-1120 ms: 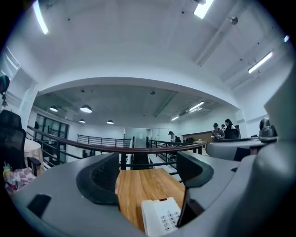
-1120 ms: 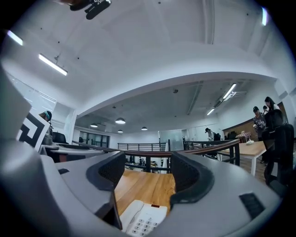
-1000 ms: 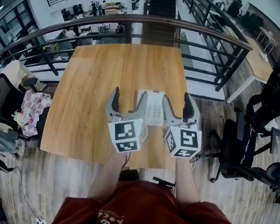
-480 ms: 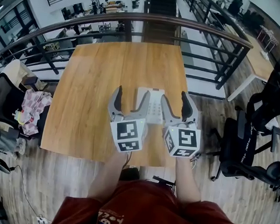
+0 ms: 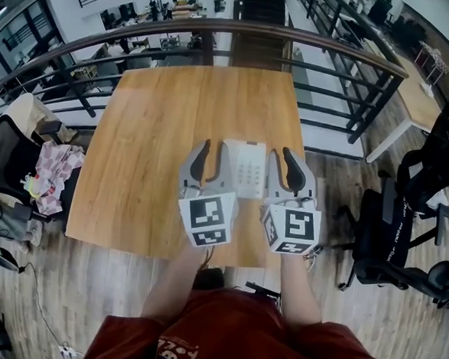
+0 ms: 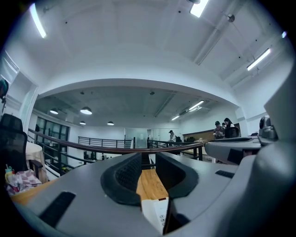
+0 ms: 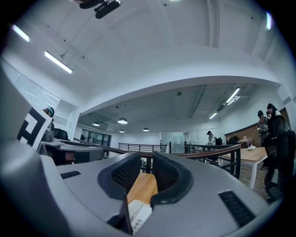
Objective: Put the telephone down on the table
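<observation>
The wooden worktop point(image 5: 151, 131) fills the middle of the head view, with a dark curved railing point(image 5: 242, 34) running behind its far edge and a lower office floor beyond. A person in a red shirt point(image 5: 229, 336) stands at the near edge, both forearms stretched out over the wood. A black office chair point(image 5: 393, 233) stands on the floor to the right, and a second chair heaped with cloth point(image 5: 52, 174) stands to the left. The left tongs point(image 5: 211, 151) and the right tongs point(image 5: 282, 160) hover side by side above the near half of the worktop, each carrying its marker cube point(image 5: 206, 218) toward the person. Both pairs of jaws are closing and stand only narrowly apart, with nothing pinched between the pads (each gripper view shows bare wood through the slit and a white corner of the keypad lower down). The white telephone point(image 5: 245, 169) lies flat on the worktop between the two tongs, its left edge just beside the left tongs and its right edge just beside the right tongs, held by neither.
</observation>
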Demonstrator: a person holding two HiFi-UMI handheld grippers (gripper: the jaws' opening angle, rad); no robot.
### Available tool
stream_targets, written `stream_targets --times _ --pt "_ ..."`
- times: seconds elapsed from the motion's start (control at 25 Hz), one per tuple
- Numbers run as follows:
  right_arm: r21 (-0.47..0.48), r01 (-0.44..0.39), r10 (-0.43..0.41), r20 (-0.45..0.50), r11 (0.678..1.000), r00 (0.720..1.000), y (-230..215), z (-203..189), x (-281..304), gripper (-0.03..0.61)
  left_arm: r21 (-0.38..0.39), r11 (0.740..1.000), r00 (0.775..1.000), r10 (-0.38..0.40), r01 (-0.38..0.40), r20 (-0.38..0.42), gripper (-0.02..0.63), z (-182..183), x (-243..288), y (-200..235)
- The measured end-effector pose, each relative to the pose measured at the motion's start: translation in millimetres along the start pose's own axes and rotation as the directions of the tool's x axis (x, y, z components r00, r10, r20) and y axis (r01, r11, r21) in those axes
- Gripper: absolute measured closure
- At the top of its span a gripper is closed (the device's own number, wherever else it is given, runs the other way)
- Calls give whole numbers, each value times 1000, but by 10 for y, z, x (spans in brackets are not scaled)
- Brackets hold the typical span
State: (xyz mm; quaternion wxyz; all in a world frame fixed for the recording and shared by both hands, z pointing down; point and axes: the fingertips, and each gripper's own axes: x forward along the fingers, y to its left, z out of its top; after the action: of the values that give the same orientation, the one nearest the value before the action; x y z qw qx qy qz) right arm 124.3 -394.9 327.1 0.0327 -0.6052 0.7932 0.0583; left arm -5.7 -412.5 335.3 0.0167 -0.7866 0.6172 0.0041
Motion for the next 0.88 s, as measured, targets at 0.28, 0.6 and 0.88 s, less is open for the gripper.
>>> stream_targets --times 0.28,0.6,0.88 --pt "-6 -2 2 4 1000 1000 45 -14 23 545 -40 999 1000 -12 13 22 579 -12 -28 33" --pt "-30 0 0 -17 1000 1000 88 -50 58 551 -27 999 999 -19 20 36 586 20 -25 32" --pt "-5 11 -11 -25 1000 1000 63 -42 85 549 -30 999 999 -30 31 37 586 8 13 28"
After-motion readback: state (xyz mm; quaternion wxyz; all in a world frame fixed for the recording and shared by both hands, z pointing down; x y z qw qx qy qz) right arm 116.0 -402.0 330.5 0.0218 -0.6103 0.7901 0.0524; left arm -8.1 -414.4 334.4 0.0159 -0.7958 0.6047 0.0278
